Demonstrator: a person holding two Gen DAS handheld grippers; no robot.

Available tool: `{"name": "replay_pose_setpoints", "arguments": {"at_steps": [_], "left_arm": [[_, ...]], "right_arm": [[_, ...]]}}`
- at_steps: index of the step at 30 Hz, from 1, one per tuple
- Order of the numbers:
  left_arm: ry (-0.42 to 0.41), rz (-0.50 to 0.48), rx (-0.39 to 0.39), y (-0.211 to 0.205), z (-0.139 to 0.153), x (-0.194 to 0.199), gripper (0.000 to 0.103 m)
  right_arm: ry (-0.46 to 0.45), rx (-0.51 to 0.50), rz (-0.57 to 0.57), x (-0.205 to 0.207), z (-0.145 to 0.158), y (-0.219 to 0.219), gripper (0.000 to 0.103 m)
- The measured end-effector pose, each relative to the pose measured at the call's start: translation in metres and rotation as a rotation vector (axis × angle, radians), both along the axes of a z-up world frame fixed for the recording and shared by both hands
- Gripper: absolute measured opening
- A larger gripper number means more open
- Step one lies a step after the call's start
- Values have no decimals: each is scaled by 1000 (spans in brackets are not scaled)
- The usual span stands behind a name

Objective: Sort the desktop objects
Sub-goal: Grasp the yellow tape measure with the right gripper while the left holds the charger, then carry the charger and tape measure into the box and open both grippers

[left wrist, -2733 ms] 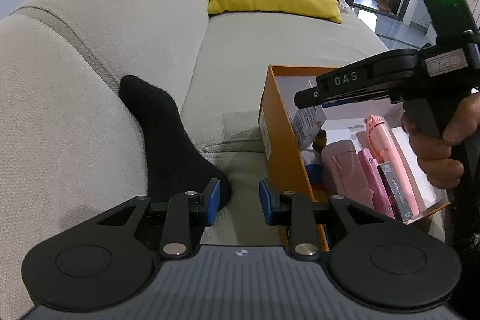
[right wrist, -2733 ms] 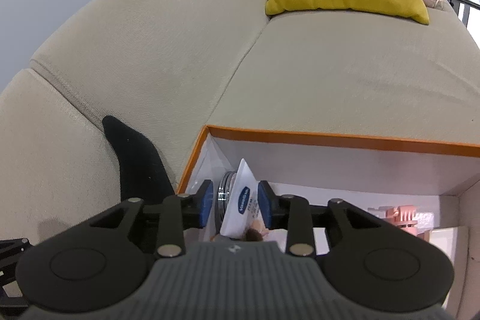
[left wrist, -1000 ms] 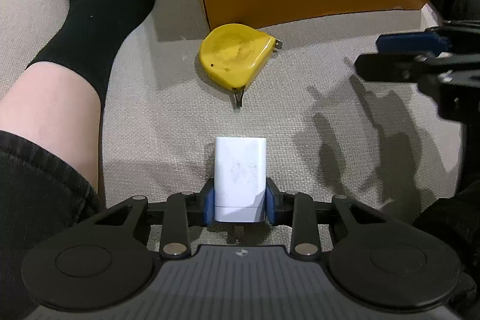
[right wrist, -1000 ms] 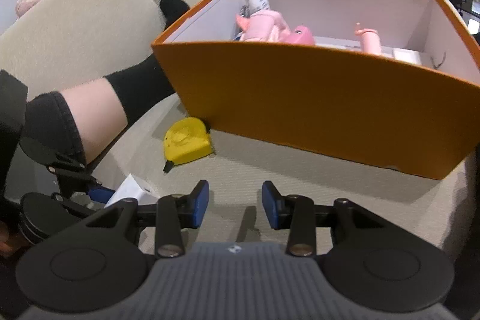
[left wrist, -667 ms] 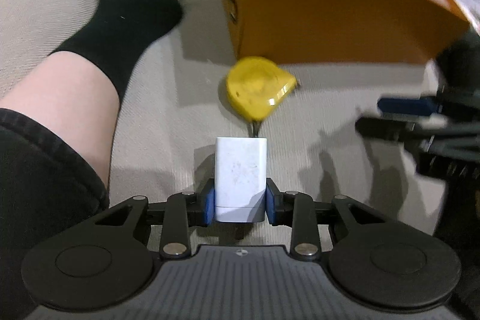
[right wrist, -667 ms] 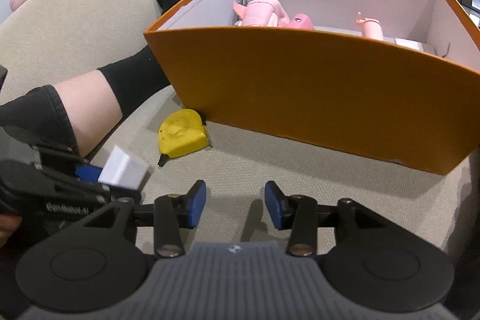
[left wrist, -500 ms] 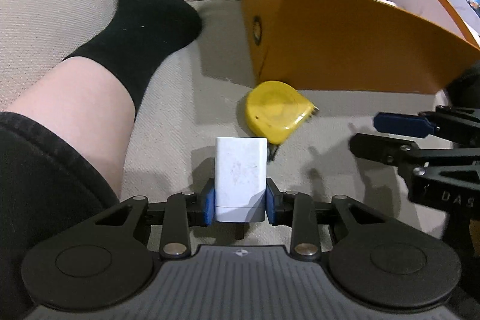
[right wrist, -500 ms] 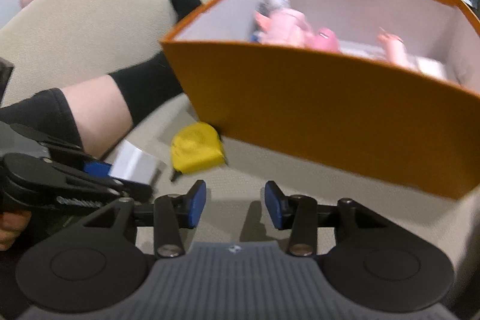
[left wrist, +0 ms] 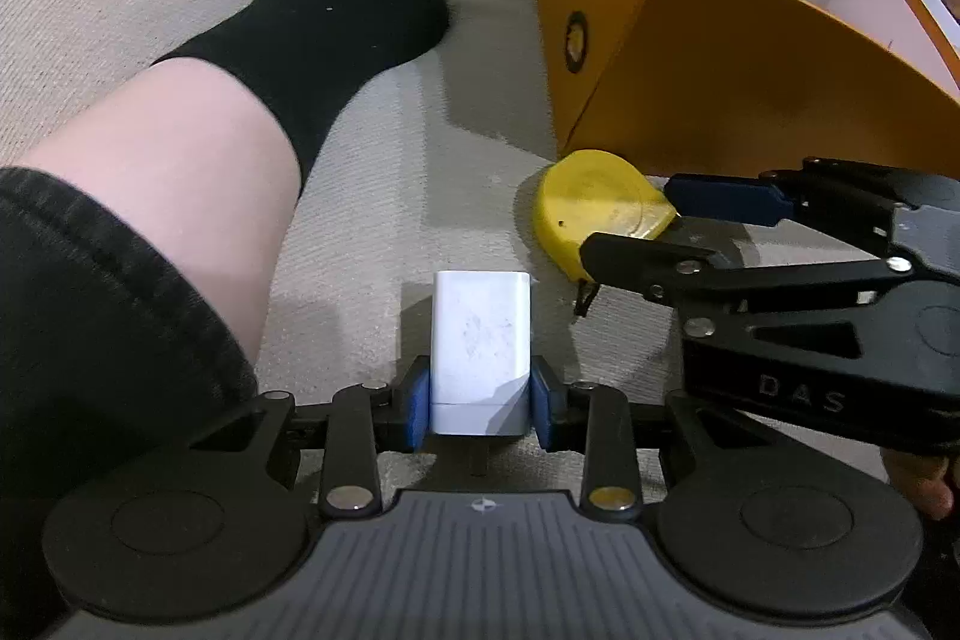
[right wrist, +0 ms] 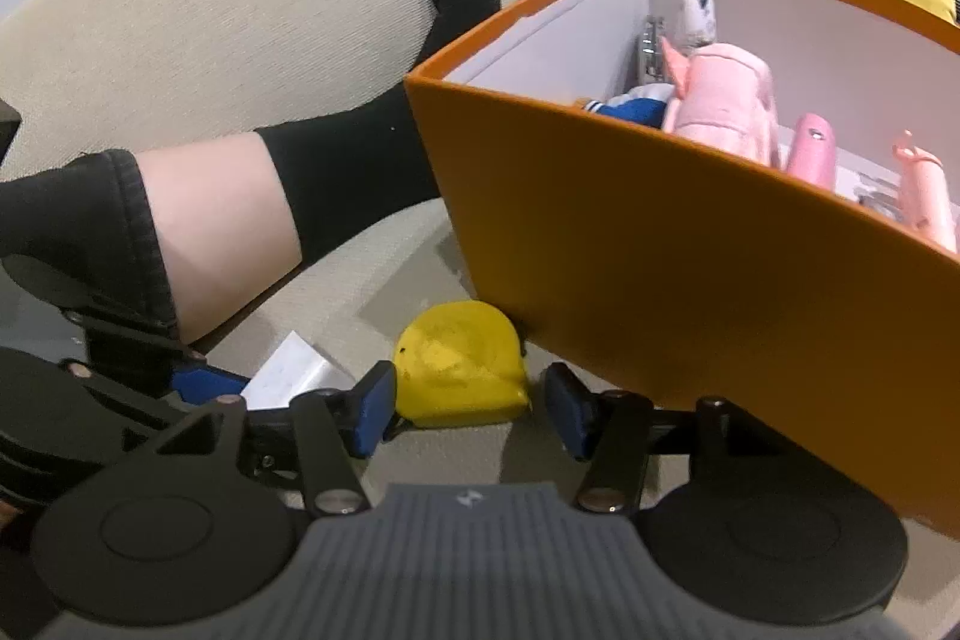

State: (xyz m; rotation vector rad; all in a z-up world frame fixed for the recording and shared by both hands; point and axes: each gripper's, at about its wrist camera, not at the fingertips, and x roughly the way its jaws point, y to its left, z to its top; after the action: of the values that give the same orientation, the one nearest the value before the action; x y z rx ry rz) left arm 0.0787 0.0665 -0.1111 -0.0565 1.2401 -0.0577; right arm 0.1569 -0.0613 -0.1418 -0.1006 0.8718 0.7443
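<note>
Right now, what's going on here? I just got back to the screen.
A person on a sofa is sorting small items into an orange box. The left gripper is clamped on a white charger. The right gripper has its jaws opening around a yellow tape measure that lies on the cushion against the box; the pads do not press on it yet. Pink items already sit inside the box.

One white charger [left wrist: 481, 334], one yellow tape measure [left wrist: 594, 211], one orange box [right wrist: 690, 244], two tools.

Ribbed woven cloth sofa [left wrist: 384, 196], matt orange cardboard box [right wrist: 690, 244], glossy plastic tape measure [right wrist: 459, 367].
</note>
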Motion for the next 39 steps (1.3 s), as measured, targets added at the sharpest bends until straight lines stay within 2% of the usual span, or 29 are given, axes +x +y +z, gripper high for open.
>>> {"name": "replay_pose_setpoints", "arguments": {"at_steps": [2,6,9,12,13,16,19,26,28,29,31,34,39], "left_arm": [[-2,16,-14,4,2,-2,38],[6,44,-38,11,-2,5,38],[10,25,-16,6,0,0,38],[6,1,13,2,-2,1,39],[5,-2,18,1,-3,1,39],[1,-5,24,0,-3,2,40],[-7,-10,28,-1,-2,0,47],[-32,18,43,1,4,-3,49],[-35,17,57,0,4,-3,48],[-36,18,48,0,4,-4,42],[-36,29,30,3,4,-4,37],[-43,43,24,5,5,-6,37],[-80,26,12,0,17,-9,36]], "right_arm": [[-8,-6,3,3,-2,4,63],[22,13,13,11,-7,8,64],[23,10,30,10,-8,15,65],[25,5,29,8,-10,21,71],[22,-2,30,7,-10,22,71],[-15,-57,26,4,-9,23,57],[-13,-79,-3,0,-9,14,57],[-65,-156,-3,-26,-10,-18,57],[-78,-163,0,-30,-11,-19,57],[-85,-169,2,-31,-11,-19,56],[-91,-179,2,-33,-9,-15,56],[-87,-176,-4,-33,-4,-22,56],[-75,-102,6,-41,17,-47,56]]}}
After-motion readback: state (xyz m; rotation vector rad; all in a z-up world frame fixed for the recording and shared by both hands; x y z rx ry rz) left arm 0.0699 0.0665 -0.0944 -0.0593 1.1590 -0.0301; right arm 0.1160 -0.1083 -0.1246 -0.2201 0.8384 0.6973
